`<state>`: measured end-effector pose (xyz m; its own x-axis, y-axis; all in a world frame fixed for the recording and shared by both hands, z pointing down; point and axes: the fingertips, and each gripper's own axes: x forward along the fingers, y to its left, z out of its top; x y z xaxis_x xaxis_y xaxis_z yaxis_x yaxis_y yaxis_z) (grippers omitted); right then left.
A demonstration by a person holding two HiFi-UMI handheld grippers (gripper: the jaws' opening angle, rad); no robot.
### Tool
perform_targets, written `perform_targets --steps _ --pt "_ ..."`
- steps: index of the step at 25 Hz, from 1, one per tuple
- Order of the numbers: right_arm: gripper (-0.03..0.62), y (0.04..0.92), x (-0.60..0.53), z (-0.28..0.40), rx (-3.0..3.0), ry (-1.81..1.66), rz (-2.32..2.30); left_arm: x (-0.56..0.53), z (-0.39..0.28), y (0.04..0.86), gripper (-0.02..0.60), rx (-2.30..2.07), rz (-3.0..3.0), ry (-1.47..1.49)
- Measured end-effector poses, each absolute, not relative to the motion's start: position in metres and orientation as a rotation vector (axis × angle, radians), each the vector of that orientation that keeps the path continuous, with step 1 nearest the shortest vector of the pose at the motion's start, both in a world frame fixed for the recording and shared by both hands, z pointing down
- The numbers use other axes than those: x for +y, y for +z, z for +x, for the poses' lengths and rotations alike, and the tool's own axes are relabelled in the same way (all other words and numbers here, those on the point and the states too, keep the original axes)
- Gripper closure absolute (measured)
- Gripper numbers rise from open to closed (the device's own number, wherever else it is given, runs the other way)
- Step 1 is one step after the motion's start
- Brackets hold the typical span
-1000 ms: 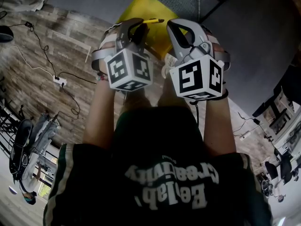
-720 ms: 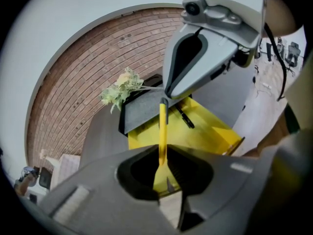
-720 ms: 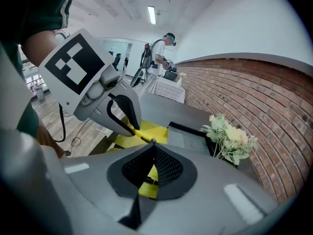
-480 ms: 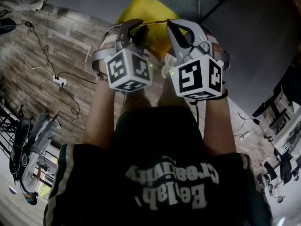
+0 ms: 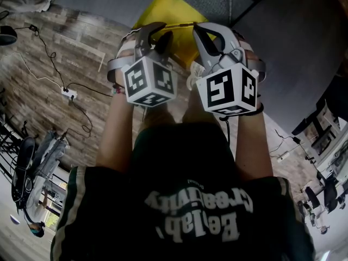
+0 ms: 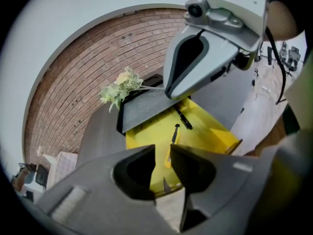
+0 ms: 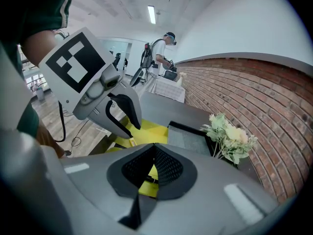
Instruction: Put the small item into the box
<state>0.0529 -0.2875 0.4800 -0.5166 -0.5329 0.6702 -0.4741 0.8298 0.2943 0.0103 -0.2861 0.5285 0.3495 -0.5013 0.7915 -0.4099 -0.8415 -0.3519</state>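
Observation:
A yellow mat (image 6: 205, 136) lies on a grey table (image 6: 98, 131). On it are a small yellow-and-black pen-like item (image 6: 172, 146) and a black pen (image 6: 182, 117). A dark grey box (image 6: 146, 106) sits at the mat's far edge. I hold both grippers high and side by side above the mat's near edge (image 5: 155, 12). My left gripper (image 6: 163, 168) is open by a narrow gap with nothing in it, and the yellow item shows through the gap far below. My right gripper (image 7: 154, 148) has its jaw tips touching and holds nothing. Each gripper also shows in the other's view: right gripper (image 6: 186, 67), left gripper (image 7: 128, 115).
A bunch of pale artificial flowers (image 7: 230, 136) lies beside the box (image 7: 190, 138), next to a brick wall (image 7: 254, 87). A person (image 7: 159, 55) stands far back by another table. Cables and a power strip (image 5: 68, 93) lie on the wooden floor at left.
Almost nothing: the left gripper has sagged a few pixels. Both grippers stay in the same place above the mat.

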Motion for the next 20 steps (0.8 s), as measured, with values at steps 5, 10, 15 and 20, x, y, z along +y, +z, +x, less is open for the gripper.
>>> perform_targets --steps 5,10,15,20 --pt "0.588 0.4811 -0.2897 0.0554 -2.197 -0.087 0.738 -0.2879 0.0113 0.5294 0.486 0.843 -2.51 -1.526" --pt "0.588 0.4821 -0.2911 0.0558 -2.192 -0.082 0.742 -0.288 0.0114 0.5299 0.486 0.836 -2.51 -1.524" --pt "0.588 0.4827 -0.2885 0.0577 -2.193 -0.08 0.737 -0.2859 0.0143 0.5307 0.486 0.824 -2.511 -1.532" --pt "0.588 0.4812 -0.2861 0.0551 -2.191 -0.078 0.739 -0.2839 0.0123 0.5293 0.486 0.824 -2.512 -1.529"
